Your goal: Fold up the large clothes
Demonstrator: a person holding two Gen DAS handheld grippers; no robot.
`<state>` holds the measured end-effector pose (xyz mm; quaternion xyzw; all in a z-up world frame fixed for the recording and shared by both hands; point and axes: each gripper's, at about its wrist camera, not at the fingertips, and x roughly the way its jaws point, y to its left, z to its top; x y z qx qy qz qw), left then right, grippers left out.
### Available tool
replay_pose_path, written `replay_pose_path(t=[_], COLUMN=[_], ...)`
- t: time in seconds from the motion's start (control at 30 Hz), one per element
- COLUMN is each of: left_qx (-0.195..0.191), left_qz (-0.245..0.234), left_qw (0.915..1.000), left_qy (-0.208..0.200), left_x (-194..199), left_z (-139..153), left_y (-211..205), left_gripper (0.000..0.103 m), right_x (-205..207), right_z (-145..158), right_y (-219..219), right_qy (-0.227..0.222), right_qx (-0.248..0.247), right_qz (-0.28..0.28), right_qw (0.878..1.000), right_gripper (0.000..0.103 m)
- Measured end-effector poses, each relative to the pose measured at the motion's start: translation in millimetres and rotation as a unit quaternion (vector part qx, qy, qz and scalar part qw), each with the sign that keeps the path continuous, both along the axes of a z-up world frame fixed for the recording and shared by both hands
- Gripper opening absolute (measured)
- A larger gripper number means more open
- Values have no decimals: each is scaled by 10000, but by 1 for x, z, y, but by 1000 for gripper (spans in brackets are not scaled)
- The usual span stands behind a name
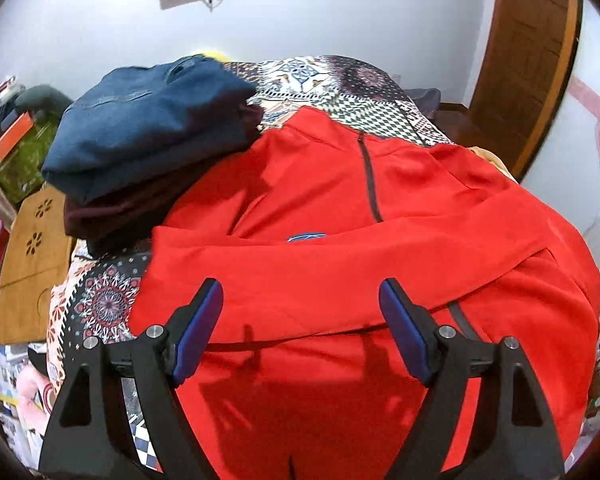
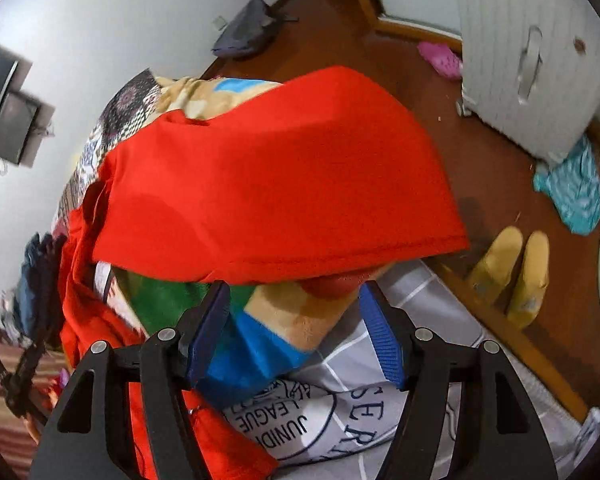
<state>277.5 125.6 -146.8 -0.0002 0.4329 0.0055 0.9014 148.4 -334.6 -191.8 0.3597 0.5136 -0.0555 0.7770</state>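
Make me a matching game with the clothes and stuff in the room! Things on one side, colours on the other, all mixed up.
Things:
1. zip-neck top
2. folded garment on top of the pile
3. slippers on the floor
4. shoe by the door frame

Colours:
A. yellow
B. pink
C. red
D. dark blue

Pairs: 1-C, 2-D, 3-A, 4-B

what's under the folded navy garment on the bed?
The navy garment sits on a folded dark maroon garment, whose edge overlaps the red jacket. Beneath is the patterned bedcover; anything else there is hidden.
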Motion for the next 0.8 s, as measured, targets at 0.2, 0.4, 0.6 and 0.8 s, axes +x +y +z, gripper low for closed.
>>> replay_pose_path(t=[0.2, 0.4, 0.6, 0.8], left_qx=[-40, -77, -85, -23], left_qz=[17, 177, 233, 193], left_qw=[10000, 9997, 9993, 9995], left_qy=[26, 179, 273, 246], left_x=[5, 12, 17, 24], left_z=[-1, -12, -22, -20], left_y=[-4, 4, 9, 10], left_gripper=[80, 80, 80, 80], right_x=[11, 24, 39, 82], right_z=[-9, 3, 24, 78], right_y=[-9, -10, -11, -1], right_qy=[-160, -456, -817, -1579], right_qx=[214, -282, -710, -1021], right_qz=[-225, -576, -631, -461], right_qw=[9994, 9969, 9921, 9811], right_gripper=[63, 42, 11, 9])
